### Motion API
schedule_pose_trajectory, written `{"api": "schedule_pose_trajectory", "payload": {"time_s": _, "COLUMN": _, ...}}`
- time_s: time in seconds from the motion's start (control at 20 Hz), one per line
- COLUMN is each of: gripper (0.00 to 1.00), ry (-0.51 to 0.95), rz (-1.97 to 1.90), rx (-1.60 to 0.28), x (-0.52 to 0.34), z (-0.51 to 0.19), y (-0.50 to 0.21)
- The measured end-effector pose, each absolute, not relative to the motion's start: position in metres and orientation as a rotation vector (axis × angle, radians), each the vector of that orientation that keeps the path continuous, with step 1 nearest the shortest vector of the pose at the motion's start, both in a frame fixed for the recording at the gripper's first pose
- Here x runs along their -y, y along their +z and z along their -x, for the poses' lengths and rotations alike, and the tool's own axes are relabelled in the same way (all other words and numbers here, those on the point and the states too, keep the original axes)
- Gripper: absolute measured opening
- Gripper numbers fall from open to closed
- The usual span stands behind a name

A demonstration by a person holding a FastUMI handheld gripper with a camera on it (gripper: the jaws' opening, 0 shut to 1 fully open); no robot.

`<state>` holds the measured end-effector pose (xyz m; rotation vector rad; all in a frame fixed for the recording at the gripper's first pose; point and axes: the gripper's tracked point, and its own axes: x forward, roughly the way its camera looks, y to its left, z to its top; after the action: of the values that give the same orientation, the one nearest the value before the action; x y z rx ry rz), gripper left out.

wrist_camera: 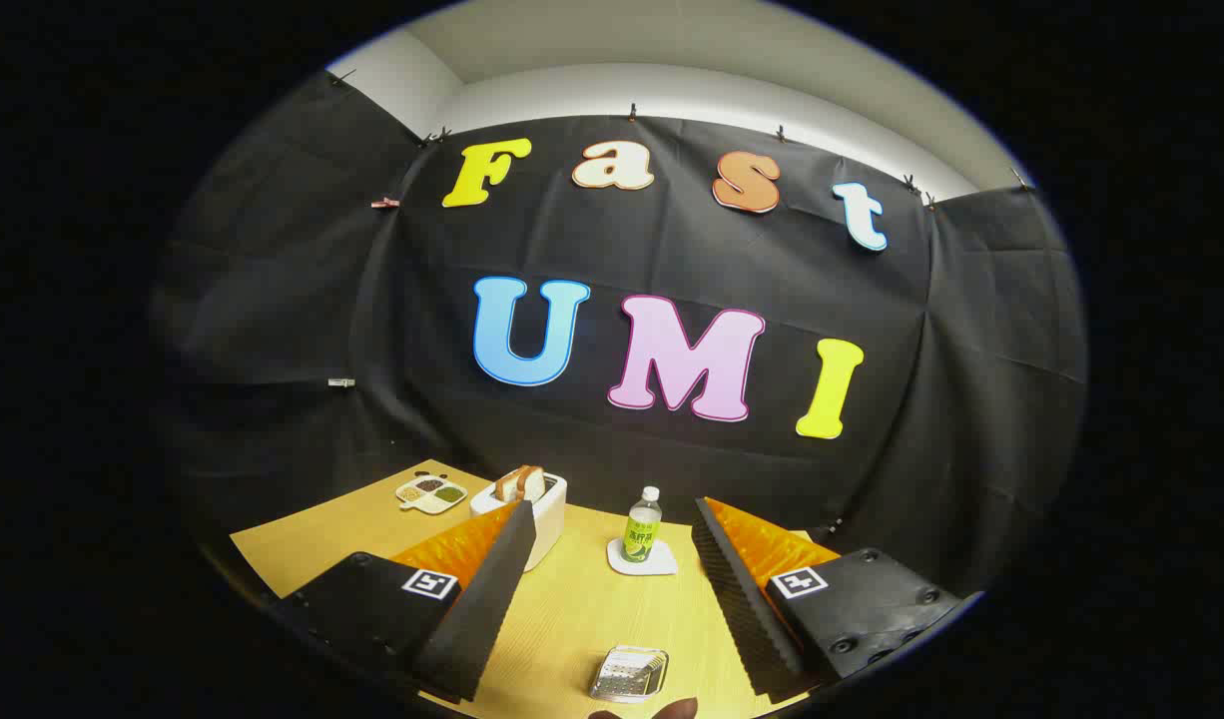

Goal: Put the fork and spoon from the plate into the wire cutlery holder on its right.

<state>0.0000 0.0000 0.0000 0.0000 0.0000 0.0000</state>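
Note:
My gripper [612, 504] is held high over a wooden table [572, 619], open, with a wide gap and nothing between its fingers. Its left finger [487, 599] and right finger [737, 599] have black ribbed pads and orange backs. Low down between the fingers, close to me, a small shiny metal wire container [629, 674] rests on the table; it looks like the cutlery holder, though I cannot tell for sure. A dark brown rounded edge [644, 710] peeks in just below it, and I cannot tell what it is.
A white toaster [542, 509] with slices of bread in it stands behind the left finger. Ahead, between the fingers, a small green-labelled bottle [642, 526] stands on a white coaster [642, 559]. A divided dish [430, 492] of grains sits far left.

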Motion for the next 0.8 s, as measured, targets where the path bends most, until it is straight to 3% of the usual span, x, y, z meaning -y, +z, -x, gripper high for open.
{"api": "schedule_pose_trajectory", "payload": {"time_s": 0.8, "gripper": 0.98, "ry": 0.009, "rz": 0.003, "rx": -0.014, "x": -0.0044, "z": -0.0058, "y": -0.0057}}
